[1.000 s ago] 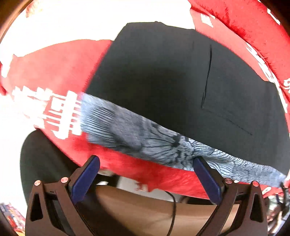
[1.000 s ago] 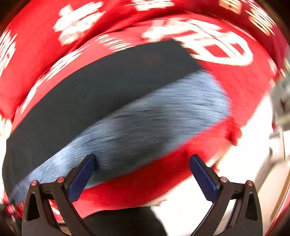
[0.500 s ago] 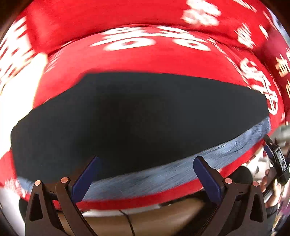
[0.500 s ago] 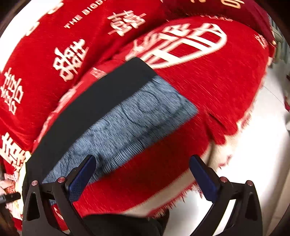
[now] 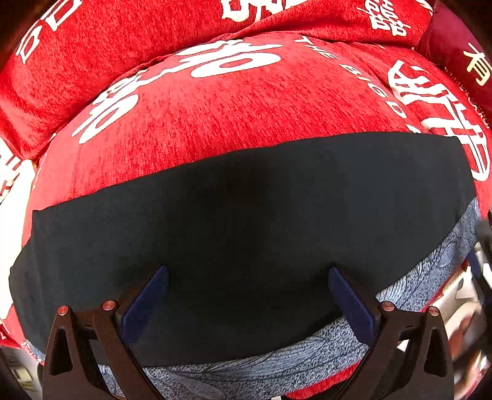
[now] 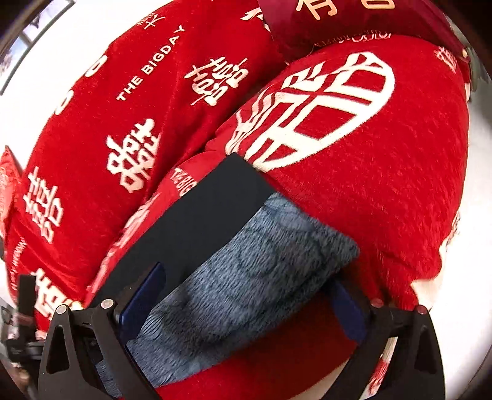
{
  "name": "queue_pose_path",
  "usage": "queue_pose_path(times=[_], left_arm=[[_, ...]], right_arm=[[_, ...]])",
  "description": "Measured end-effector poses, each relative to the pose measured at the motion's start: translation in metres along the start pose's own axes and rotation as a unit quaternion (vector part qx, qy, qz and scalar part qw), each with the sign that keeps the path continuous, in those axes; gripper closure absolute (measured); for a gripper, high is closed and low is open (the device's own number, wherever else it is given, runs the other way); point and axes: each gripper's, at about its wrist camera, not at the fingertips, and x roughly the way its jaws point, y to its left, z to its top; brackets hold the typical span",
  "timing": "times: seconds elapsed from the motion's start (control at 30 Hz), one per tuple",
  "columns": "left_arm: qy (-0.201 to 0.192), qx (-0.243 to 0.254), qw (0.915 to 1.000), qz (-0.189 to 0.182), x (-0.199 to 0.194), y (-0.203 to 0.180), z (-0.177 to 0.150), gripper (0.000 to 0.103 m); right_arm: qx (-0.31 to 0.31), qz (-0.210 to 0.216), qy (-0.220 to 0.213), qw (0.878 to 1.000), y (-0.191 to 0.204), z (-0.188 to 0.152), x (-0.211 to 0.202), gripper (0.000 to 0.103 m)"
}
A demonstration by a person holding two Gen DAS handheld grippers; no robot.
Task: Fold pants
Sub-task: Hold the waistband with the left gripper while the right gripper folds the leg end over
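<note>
The pants [image 5: 246,221] lie flat on a red sofa cover: black cloth with a blue-grey patterned band [image 5: 430,277] along the near edge. My left gripper [image 5: 247,292] is open, its fingers just over the black cloth near the band. In the right wrist view the pants [image 6: 196,221] run as a black strip with the blue-grey band [image 6: 252,277] beside it. My right gripper [image 6: 246,295] is open, its fingers on either side of the band's end, holding nothing.
The red sofa cover [image 5: 246,107] with white characters and "THE BIGDAY" lettering covers seat and back cushion [image 6: 138,107]. A dark red pillow [image 6: 353,21] sits at the back. The seat's front edge and pale floor [image 6: 473,246] lie to the right.
Both grippers have come down closer to the pants. The left view has swung from the pocket side toward the sofa back. Both stay open.
</note>
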Motion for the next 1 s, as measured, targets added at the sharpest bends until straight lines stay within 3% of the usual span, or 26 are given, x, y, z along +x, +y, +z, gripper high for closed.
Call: queue_pose_path(times=[0.2, 0.43, 0.47, 0.53, 0.57, 0.6, 0.77, 0.9, 1.0], left_arm=[[-0.019, -0.009, 0.9998, 0.005, 0.0, -0.001, -0.003, 0.0], [-0.018, -0.01, 0.9998, -0.001, 0.002, -0.001, -0.004, 0.0], [-0.019, -0.01, 0.9998, -0.001, 0.002, 0.0, -0.004, 0.0], [-0.018, -0.01, 0.9998, -0.003, 0.002, 0.0, -0.004, 0.0], [-0.018, -0.01, 0.9998, -0.004, 0.003, 0.001, -0.004, 0.0], [-0.018, -0.011, 0.9998, -0.003, 0.003, 0.0, -0.004, 0.0], [-0.019, -0.007, 0.9998, 0.007, 0.003, -0.002, -0.005, 0.0], [-0.016, 0.003, 0.9995, 0.027, 0.004, -0.009, -0.003, 0.0], [0.008, 0.012, 0.9997, 0.017, 0.004, -0.006, 0.004, 0.0]], right_arm=[[-0.08, 0.002, 0.014, 0.997, 0.03, -0.018, 0.009, 0.003], [-0.046, 0.025, 0.0, 0.999, 0.036, 0.036, 0.045, 0.004], [-0.044, 0.02, 0.003, 0.999, 0.036, 0.038, 0.047, 0.009], [-0.04, 0.014, 0.019, 0.999, 0.036, 0.039, 0.046, 0.035], [-0.038, 0.011, 0.029, 0.999, 0.034, 0.038, 0.045, 0.059], [-0.039, 0.008, 0.035, 0.999, 0.032, 0.035, 0.043, 0.072], [-0.078, -0.016, 0.034, 0.996, 0.053, 0.034, 0.029, 0.088], [-0.189, -0.012, -0.014, 0.982, 0.122, 0.04, -0.006, 0.088], [-0.244, -0.021, -0.015, 0.97, 0.161, 0.036, -0.013, 0.088]])
